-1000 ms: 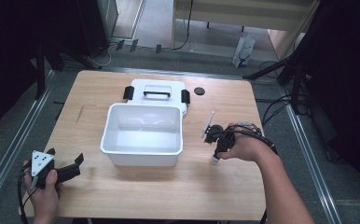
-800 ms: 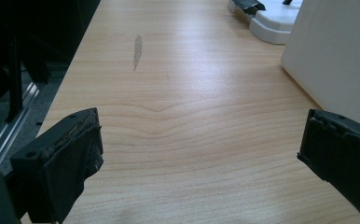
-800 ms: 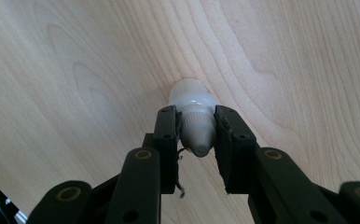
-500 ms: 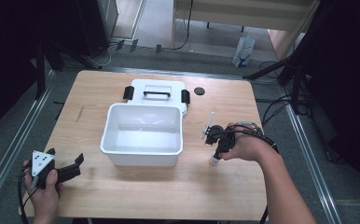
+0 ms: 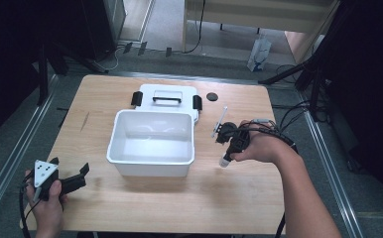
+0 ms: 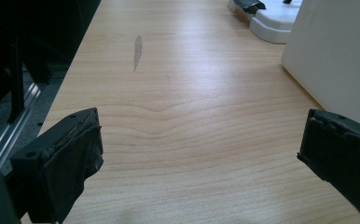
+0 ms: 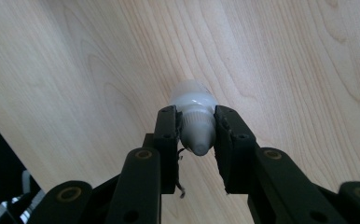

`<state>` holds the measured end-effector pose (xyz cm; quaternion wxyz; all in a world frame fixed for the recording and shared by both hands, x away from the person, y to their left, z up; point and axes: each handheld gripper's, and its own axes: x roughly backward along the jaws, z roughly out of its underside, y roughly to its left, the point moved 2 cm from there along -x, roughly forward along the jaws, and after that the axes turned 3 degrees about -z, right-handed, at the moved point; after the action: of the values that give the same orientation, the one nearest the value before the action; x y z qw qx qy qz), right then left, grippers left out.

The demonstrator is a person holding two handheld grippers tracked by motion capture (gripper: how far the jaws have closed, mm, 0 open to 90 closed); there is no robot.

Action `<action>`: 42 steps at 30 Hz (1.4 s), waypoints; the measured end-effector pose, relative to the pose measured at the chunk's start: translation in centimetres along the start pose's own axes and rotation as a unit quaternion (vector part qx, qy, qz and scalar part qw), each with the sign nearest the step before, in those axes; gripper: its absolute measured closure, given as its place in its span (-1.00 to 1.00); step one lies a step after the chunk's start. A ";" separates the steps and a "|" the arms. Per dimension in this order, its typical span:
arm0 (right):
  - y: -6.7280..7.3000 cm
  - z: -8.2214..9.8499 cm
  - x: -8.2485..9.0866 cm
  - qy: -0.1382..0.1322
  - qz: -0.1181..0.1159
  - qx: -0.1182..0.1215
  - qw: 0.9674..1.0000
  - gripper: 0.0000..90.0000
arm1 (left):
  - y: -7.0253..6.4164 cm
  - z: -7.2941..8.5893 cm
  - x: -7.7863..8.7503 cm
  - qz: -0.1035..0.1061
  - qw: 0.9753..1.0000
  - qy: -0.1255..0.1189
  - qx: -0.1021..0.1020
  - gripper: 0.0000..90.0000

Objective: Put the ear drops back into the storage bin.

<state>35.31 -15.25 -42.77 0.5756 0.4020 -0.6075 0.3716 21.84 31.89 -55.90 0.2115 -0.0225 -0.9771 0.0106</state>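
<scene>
One wooden table (image 5: 130, 218) carries everything counted here. On it sits one white open bin (image 5: 152, 144), and just behind that bin lies one white lid (image 5: 167, 96) with two black latches and one handle. To the right of the lid is one small black disc (image 5: 212, 96). Right of the bin there is one small white bottle (image 7: 194, 112), and two grippers: one right gripper (image 5: 227, 144), one left gripper (image 5: 70, 174) to the bin's left

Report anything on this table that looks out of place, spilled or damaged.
Little stands out. A grey streak marks the bare wood of the table left of the white bin. The left gripper pads look frayed. The lid lies flat behind the bin, and no spill shows.
</scene>
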 end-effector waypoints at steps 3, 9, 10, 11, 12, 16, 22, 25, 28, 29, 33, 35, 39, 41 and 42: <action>0.0 -0.4 0.7 0.002 -0.005 -0.009 1.000 0.60 | 0.0 0.0 0.0 0.000 1.000 0.000 0.000 -1.00; 0.0 -1.4 2.5 -0.001 -0.002 -0.005 1.000 0.60 | 0.0 0.0 0.0 0.000 1.000 0.001 -0.001 -1.00; 0.1 -1.5 2.8 -0.003 0.000 -0.007 1.000 0.60 | 0.0 0.0 0.0 -0.001 1.000 0.000 0.000 -1.00; 0.1 -1.7 3.1 -0.003 0.001 -0.006 1.000 0.60 | 0.0 0.0 0.0 -0.001 1.000 0.000 -0.001 -1.00; 0.1 -1.9 3.4 -0.005 0.002 -0.004 1.000 0.60 | 0.0 0.0 0.0 -0.001 1.000 0.000 0.000 -1.00; 0.4 -2.7 4.4 -0.007 0.005 0.002 1.000 0.60 | 0.0 0.0 0.0 0.000 1.000 0.000 -0.001 -1.00; 0.7 -4.0 5.9 -0.003 0.005 0.001 1.000 0.60 | 0.0 0.0 0.0 0.001 1.000 0.001 0.000 -1.00; 0.8 -4.7 6.6 -0.007 0.005 0.003 1.000 0.60 | 0.0 0.0 0.0 0.001 1.000 0.000 0.001 -1.00; 1.0 -5.3 7.1 -0.007 0.005 0.009 1.000 0.60 | 0.0 0.0 0.0 0.001 1.000 0.000 0.001 -1.00; 1.0 -5.3 7.1 -0.007 0.005 0.009 1.000 0.60 | 0.0 0.0 0.0 0.001 1.000 0.000 0.001 -1.00; 1.5 -6.4 8.0 -0.006 0.005 0.014 1.000 0.60 | 0.0 0.0 0.0 0.001 1.000 0.000 0.001 -1.00; 1.6 -6.9 8.4 -0.007 0.006 0.016 1.000 0.60 | 0.0 0.0 0.0 0.001 1.000 0.001 0.001 -1.00; 1.9 -7.8 9.1 -0.009 0.008 0.023 1.000 0.60 | 0.0 0.0 0.0 0.001 1.000 0.003 -0.002 -1.00; 2.0 -8.2 9.2 -0.011 0.007 0.027 1.000 0.60 | 0.0 0.0 0.0 0.001 1.000 0.001 0.000 -1.00; 2.1 -8.3 9.3 -0.012 0.007 0.028 1.000 0.60 | 0.0 0.0 0.0 0.001 1.000 0.001 0.000 -1.00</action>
<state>36.61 -7.35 -32.95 0.5539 0.4180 -0.6069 0.3873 21.85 31.91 -55.90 0.2128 -0.0236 -0.9767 0.0107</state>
